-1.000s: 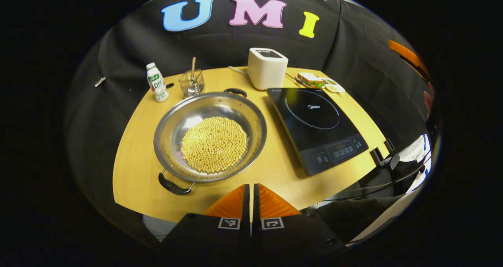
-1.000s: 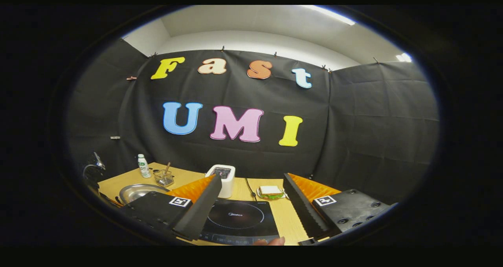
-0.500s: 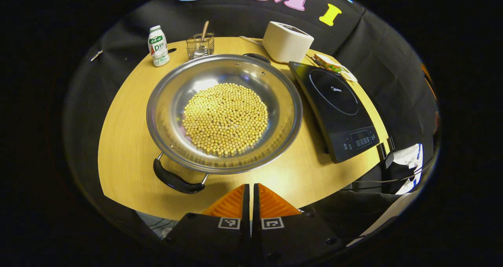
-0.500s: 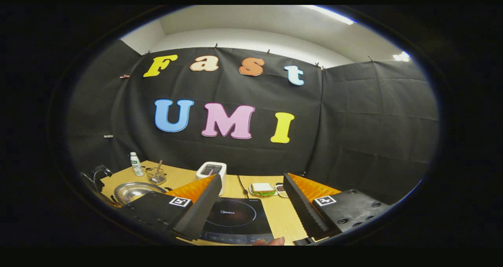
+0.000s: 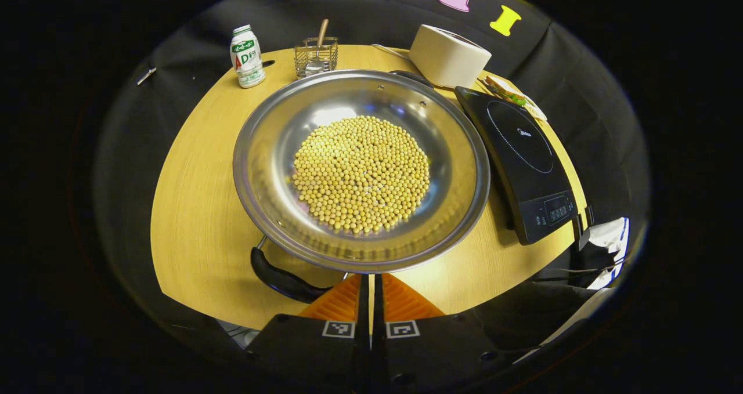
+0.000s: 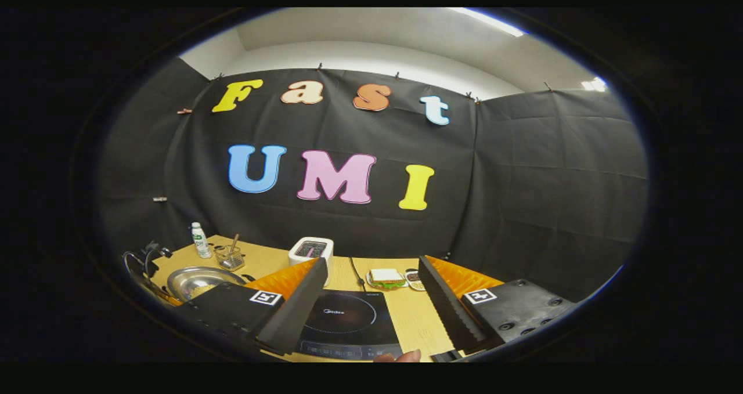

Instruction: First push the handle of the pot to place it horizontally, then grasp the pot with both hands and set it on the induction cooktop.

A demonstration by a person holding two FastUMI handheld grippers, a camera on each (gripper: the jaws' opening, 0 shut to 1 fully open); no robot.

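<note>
In the left gripper view, the left gripper [image 5: 370, 286] is sitting low at the bottom with its two orange fingers pressed together, holding nothing. Its tips are sitting just beside the near black handle [image 5: 284, 279] of the pot [image 5: 267, 150], right under the pot's shiny rim; I cannot tell if they are touching. The pot is a wide steel one, resting on the wooden tabletop [image 5: 191, 197], and a round heap of yellow soybeans [image 5: 361, 173] is lying in its middle. The pot's far handle [image 5: 411, 75] is peeking over the back rim. The black induction cooktop [image 5: 522, 162] is lying just beside the pot, near the tabletop's edge. Behind the pot, a small white drink bottle [image 5: 246, 56] is standing upright, with a wire basket [image 5: 316, 57] holding a spoon next to it. A white boxy appliance [image 5: 448, 55] is sitting at the back, and a sandwich [image 5: 511, 95] is lying past the cooktop.

In the right gripper view, the right gripper [image 6: 371, 301] is being held with its fingers spread wide apart, gripping nothing. The induction cooktop [image 6: 348, 324] is showing between the fingers. The pot [image 6: 200, 281] is sitting off beyond one finger. The sandwich [image 6: 386, 278] is lying behind the cooktop, well apart from the pot.
</note>
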